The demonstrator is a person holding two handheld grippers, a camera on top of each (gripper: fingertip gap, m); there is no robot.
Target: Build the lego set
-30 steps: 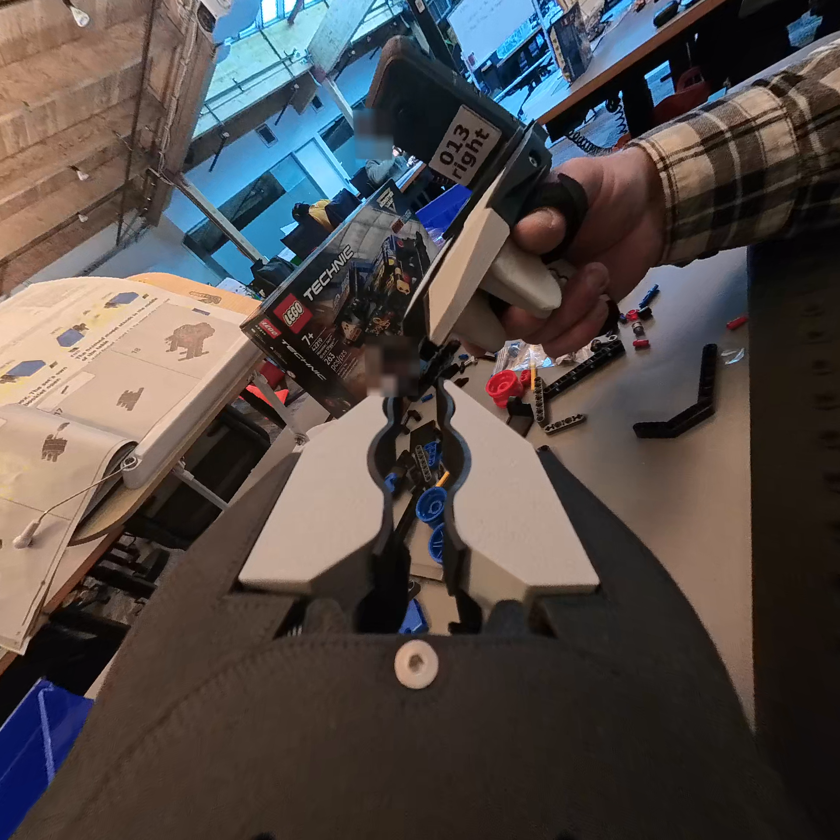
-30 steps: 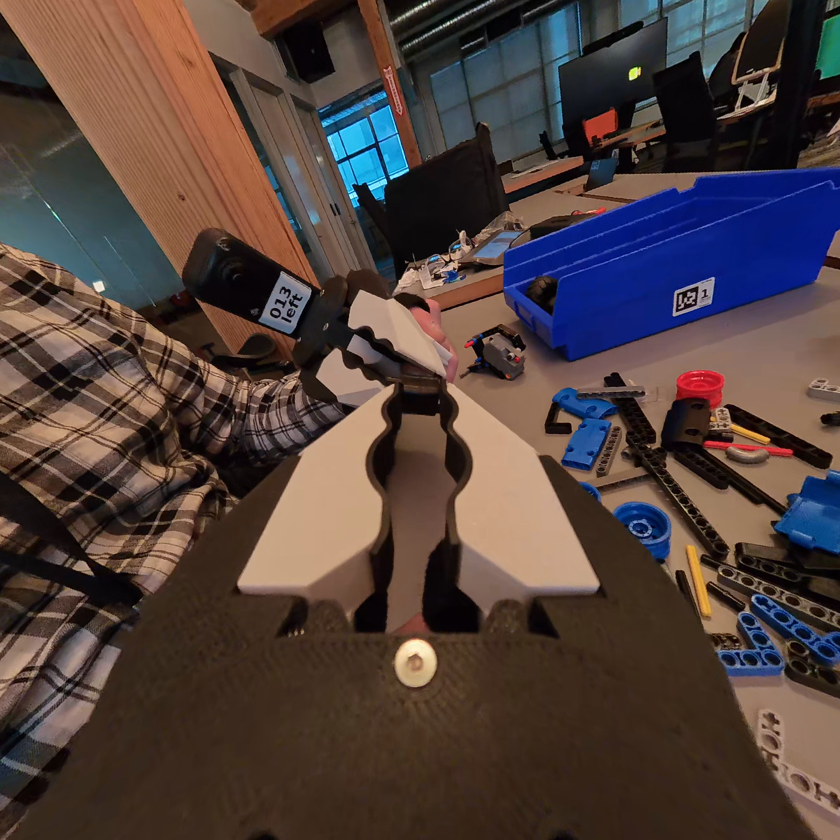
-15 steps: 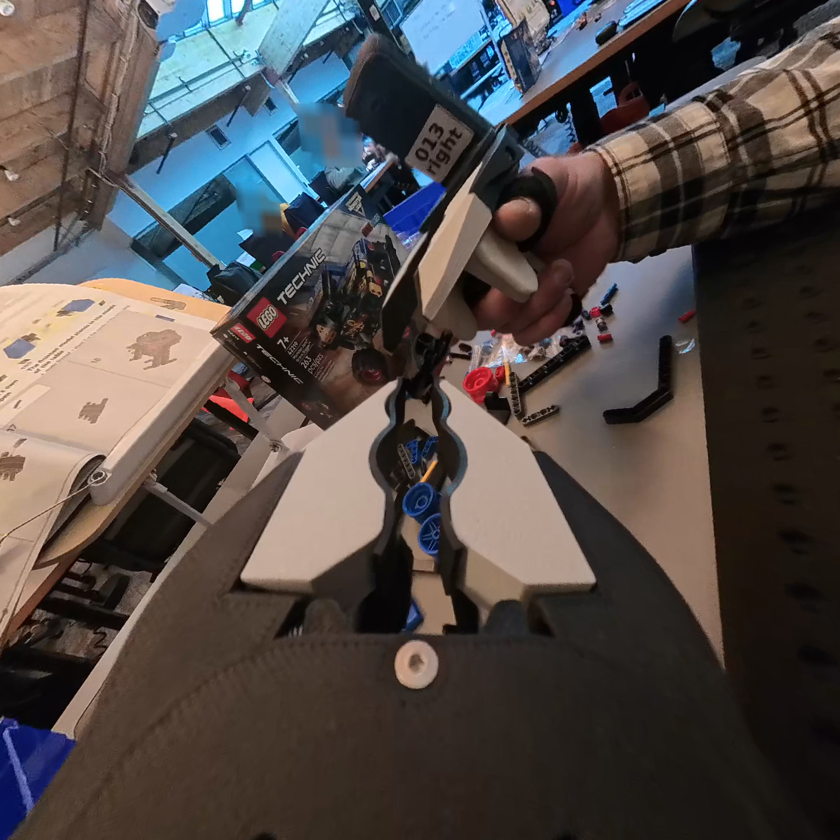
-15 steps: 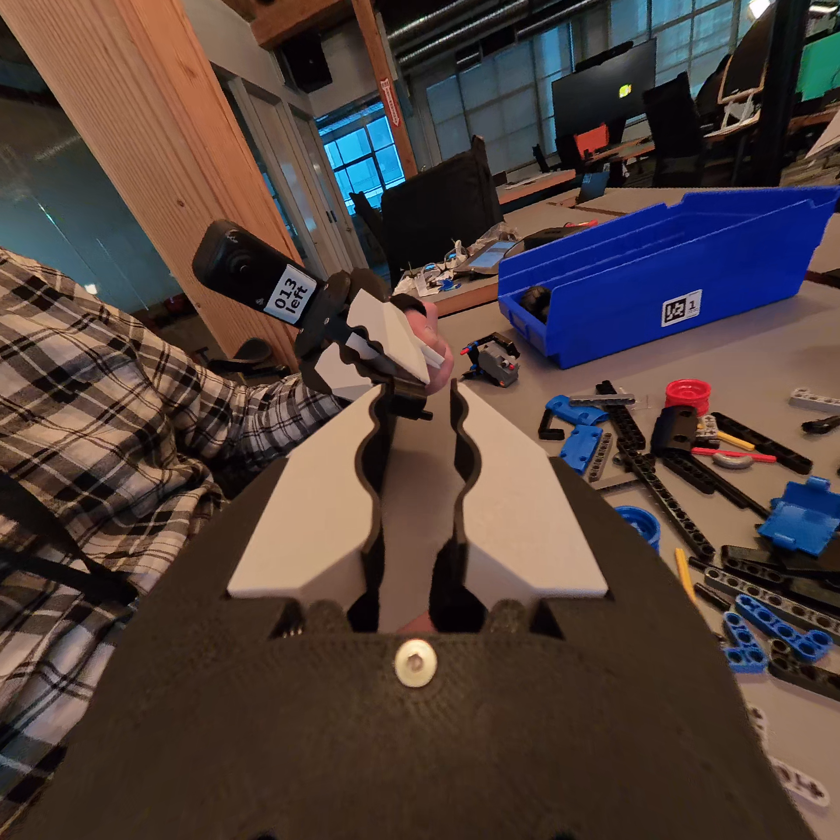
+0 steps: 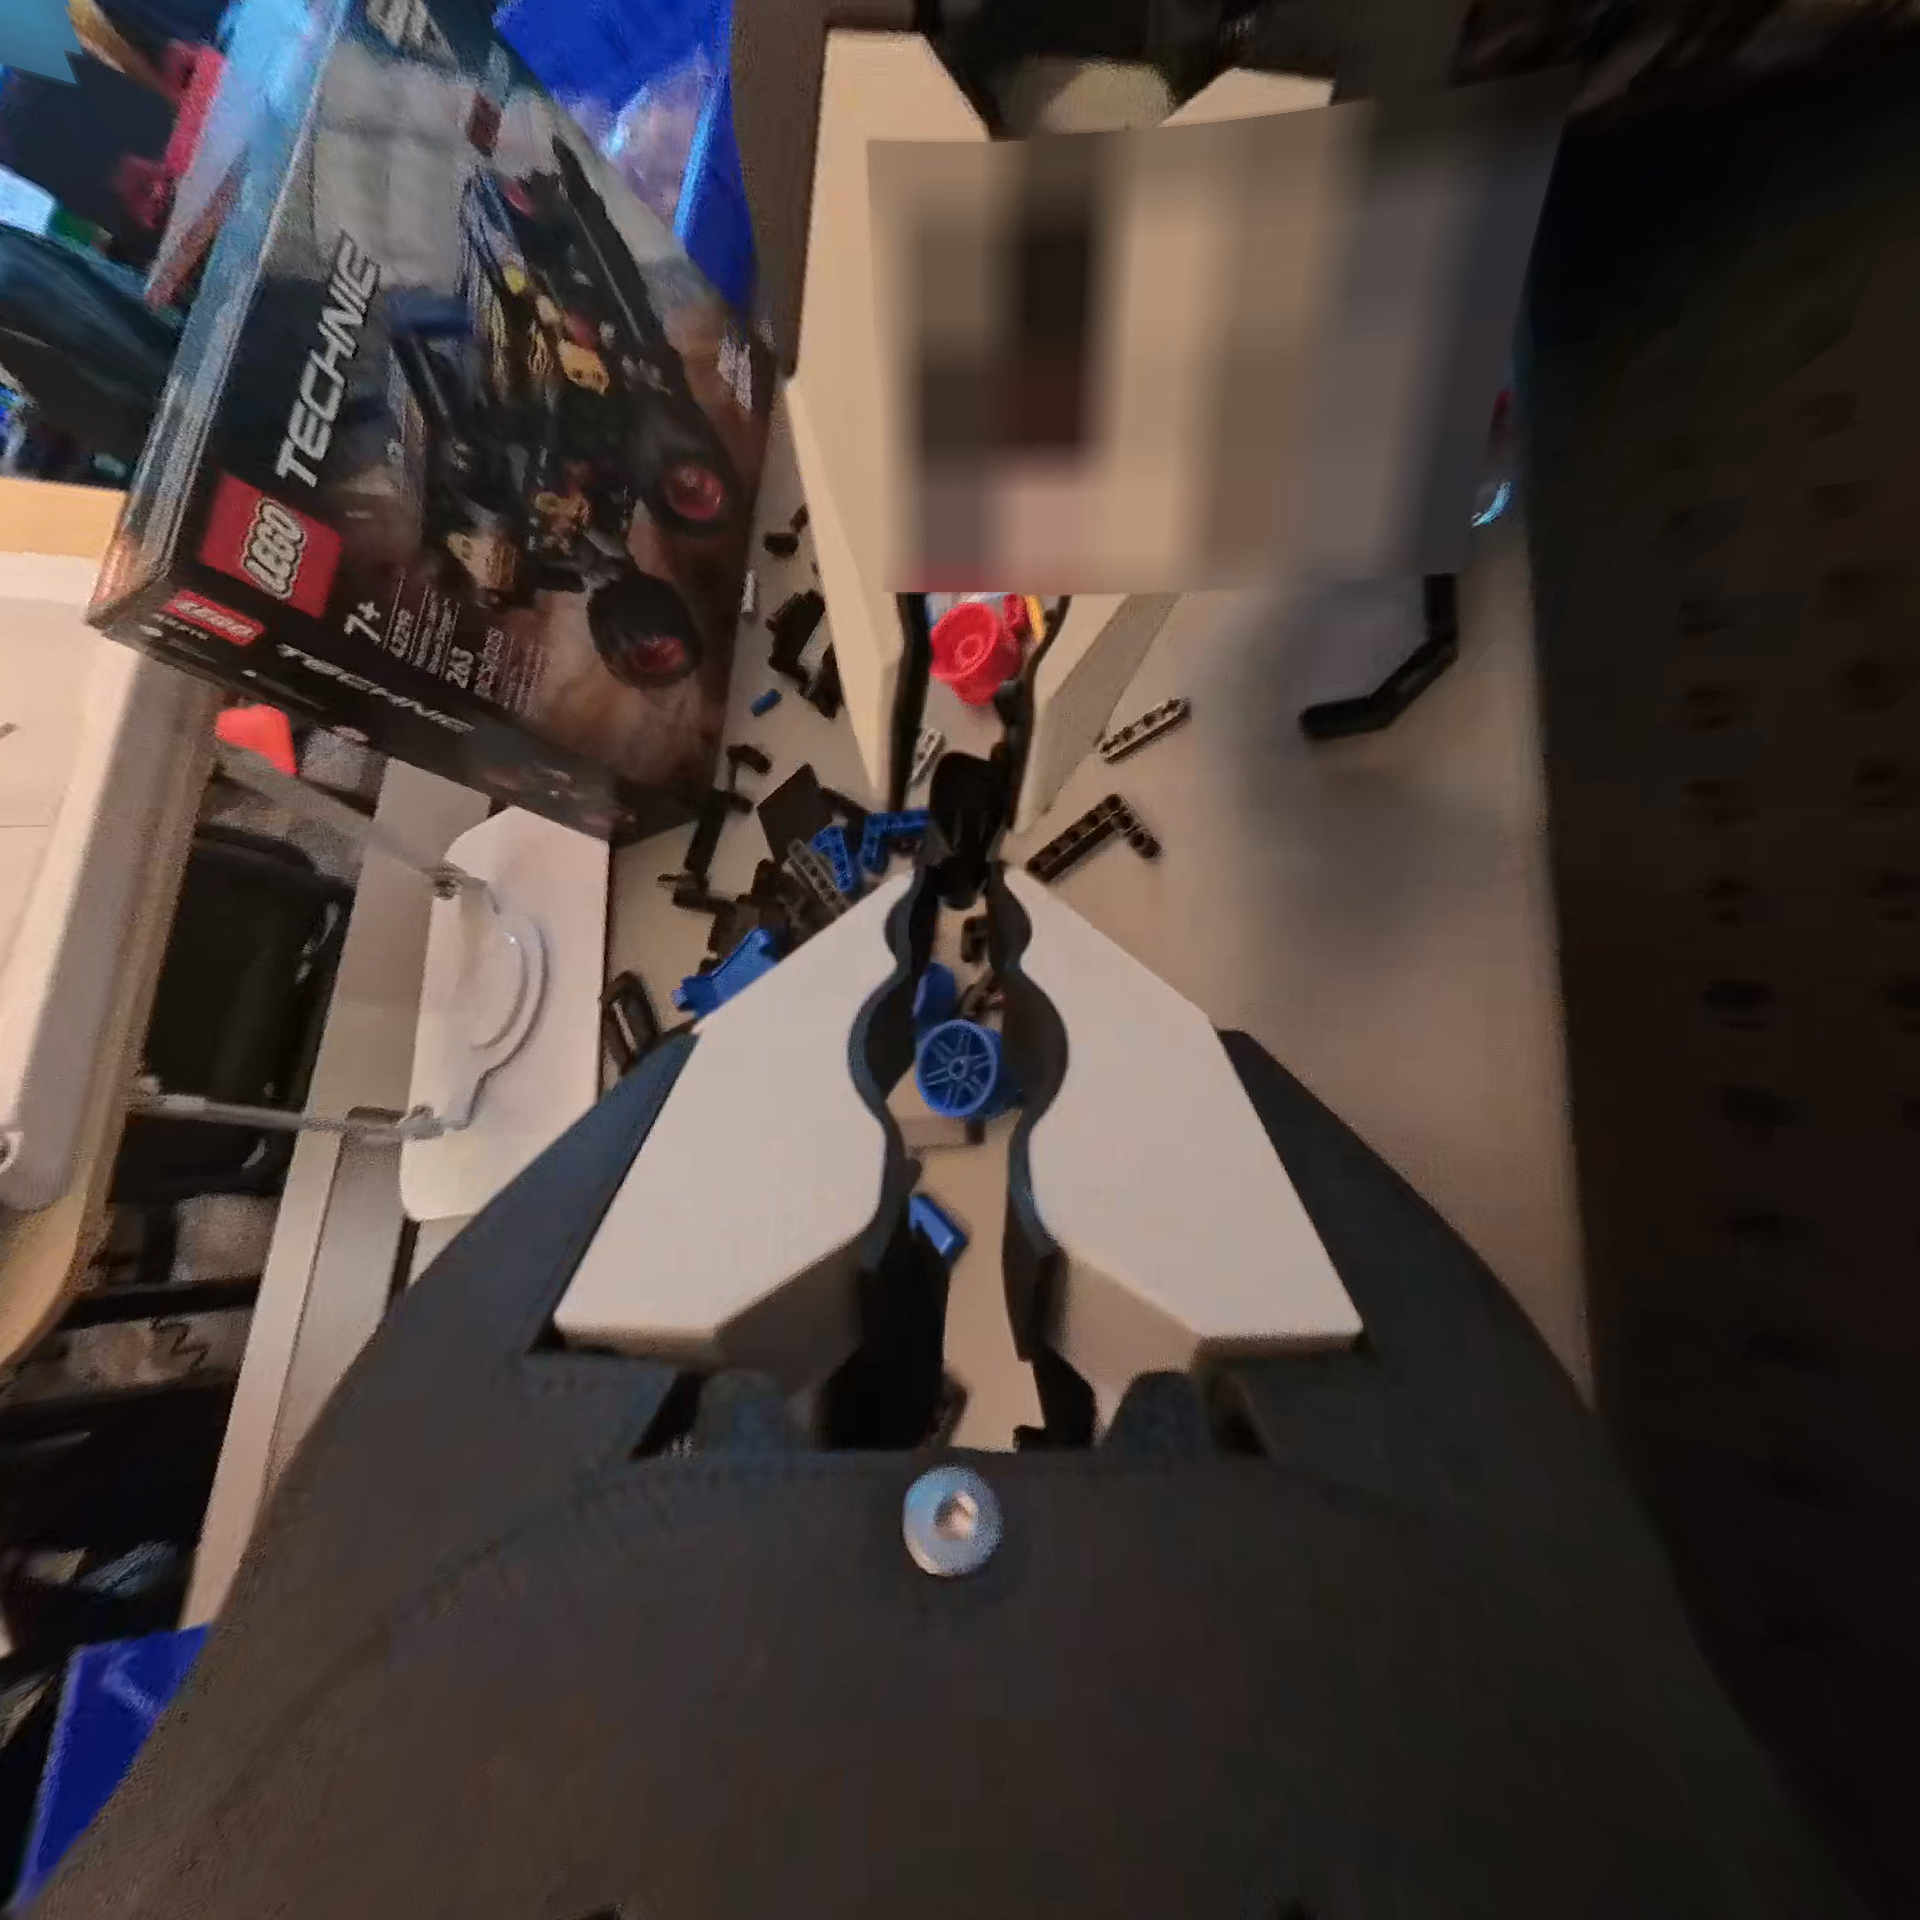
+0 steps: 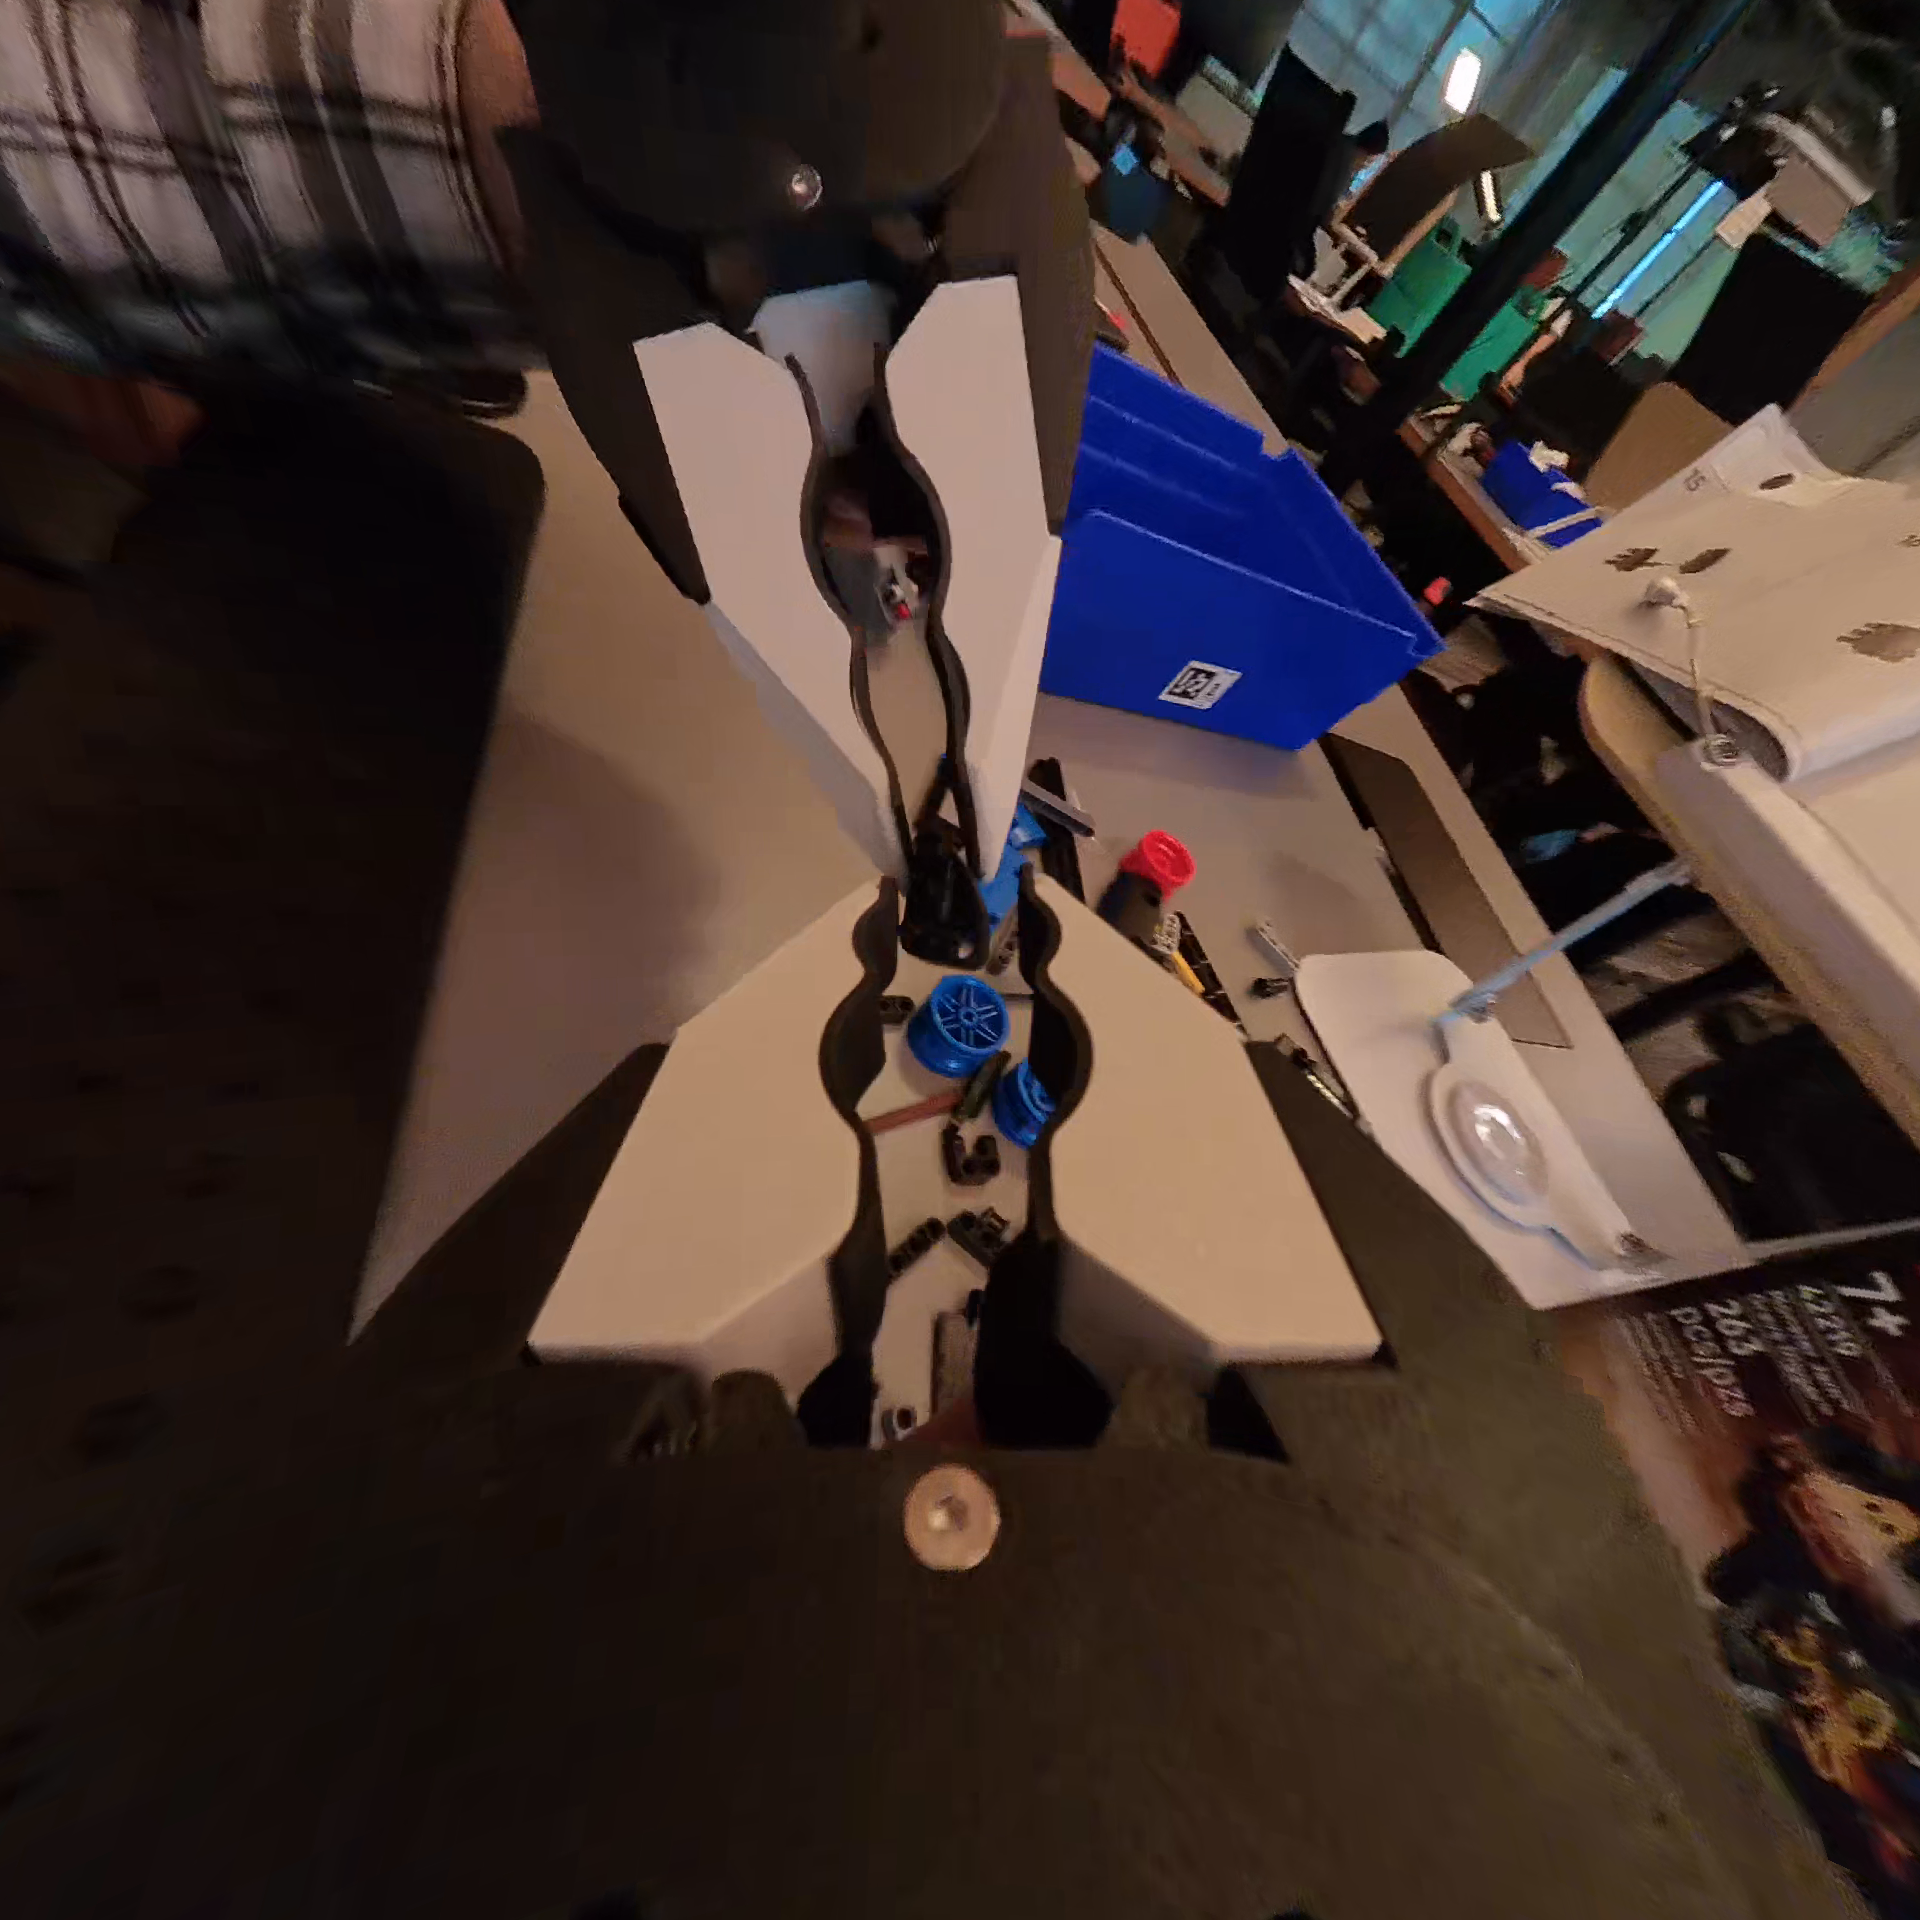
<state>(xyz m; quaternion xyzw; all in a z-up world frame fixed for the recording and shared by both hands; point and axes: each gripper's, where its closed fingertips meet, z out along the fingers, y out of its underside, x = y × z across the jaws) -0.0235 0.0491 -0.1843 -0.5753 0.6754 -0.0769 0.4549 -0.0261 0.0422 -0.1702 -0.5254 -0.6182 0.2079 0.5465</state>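
Note:
My left gripper [image 5: 958,896] points down over the grey table [image 5: 1299,935] and is shut on a small black lego piece [image 5: 961,821]. In the right wrist view the left gripper [image 6: 935,831] comes in from above, and the black piece [image 6: 940,904] hangs from its tips. My right gripper [image 6: 956,909] faces it tip to tip. Its jaws stand around the lower end of the piece, with a gap on the right side, so it is open. The right gripper also shows in the left wrist view [image 5: 961,769]. A blue wheel [image 6: 958,1023] lies on the table below.
Loose black and blue lego parts [image 5: 821,862], a second blue wheel [image 6: 1023,1101] and a red wheel [image 6: 1162,862] lie on the table. A blue bin [image 6: 1195,592] stands behind. The lego box [image 5: 447,468], a white stand base [image 6: 1455,1091] and the instruction booklet [image 6: 1714,561] are at the side. Only a small space, under 4 cm, lies between the two pairs of fingers. Between my left fingertips and the blue wheel [image 6: 958,1023] there is roughly 11 cm. Seen from the left wrist view [image 5: 971,1062] as well.
Both grippers have tipped down from level to point at the table, tips close together. The left stays shut on the black piece. The right jaws opened wider, then narrowed around the piece.

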